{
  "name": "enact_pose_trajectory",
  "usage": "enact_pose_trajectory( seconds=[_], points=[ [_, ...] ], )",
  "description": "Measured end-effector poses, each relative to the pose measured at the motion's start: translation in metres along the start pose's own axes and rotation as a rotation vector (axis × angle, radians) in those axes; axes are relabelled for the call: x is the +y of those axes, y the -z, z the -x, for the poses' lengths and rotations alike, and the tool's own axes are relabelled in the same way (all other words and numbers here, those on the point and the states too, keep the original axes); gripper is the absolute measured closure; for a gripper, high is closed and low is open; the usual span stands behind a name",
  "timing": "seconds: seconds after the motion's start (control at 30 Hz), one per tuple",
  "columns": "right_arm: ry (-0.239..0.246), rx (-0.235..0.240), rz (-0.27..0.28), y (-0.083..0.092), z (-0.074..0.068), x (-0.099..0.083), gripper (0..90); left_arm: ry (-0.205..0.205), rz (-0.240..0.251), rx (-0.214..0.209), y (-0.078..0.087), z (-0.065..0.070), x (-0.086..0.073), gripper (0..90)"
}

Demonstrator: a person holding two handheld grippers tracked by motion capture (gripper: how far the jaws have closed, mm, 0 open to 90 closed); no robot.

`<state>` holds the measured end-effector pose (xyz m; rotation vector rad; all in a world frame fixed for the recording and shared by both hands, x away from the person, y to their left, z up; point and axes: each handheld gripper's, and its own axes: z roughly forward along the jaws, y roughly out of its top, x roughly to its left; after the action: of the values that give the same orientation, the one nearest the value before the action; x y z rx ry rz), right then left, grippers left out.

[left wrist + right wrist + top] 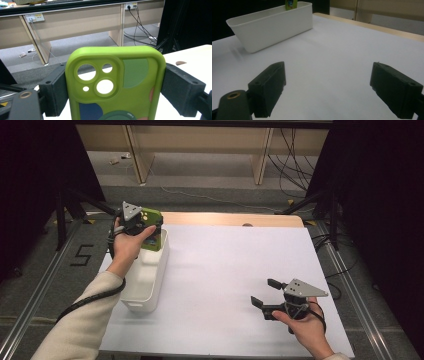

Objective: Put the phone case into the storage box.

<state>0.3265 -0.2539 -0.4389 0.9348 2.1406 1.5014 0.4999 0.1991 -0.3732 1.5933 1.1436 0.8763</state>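
left gripper pinches lime-green silicone phone case by its edges, poised over white plastic bin for dropping | right gripper spread, idle on white table

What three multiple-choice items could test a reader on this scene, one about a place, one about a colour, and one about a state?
1. Where is the white bin?
A. left part of the table
B. right part
C. on the floor

2. What main colour is the phone case?
A. red
B. green
C. black

3. How is the right gripper?
A. shut on the case
B. shut on the bin
C. open, holding nothing

Answers: 1 A, the high view shows it on the left; 2 B, its frame is lime green; 3 C, its jaws stand apart over the bare table.
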Motion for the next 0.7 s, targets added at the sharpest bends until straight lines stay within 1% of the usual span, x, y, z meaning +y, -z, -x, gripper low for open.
enact_pose_trajectory(
  seconds=[0.23,0.7],
  points=[
    [-0.001,-0.001,-0.001,-0.0002,0.0001,-0.0002,14.4,-0.002,-0.009,0.002,-0.0029,-0.0020,-0.0020,16.1],
    [-0.001,-0.001,0.000,-0.0001,0.0003,-0.0001,14.4,-0.001,-0.014,0.003,-0.0069,-0.0014,-0.0027,16.1]
  ],
)
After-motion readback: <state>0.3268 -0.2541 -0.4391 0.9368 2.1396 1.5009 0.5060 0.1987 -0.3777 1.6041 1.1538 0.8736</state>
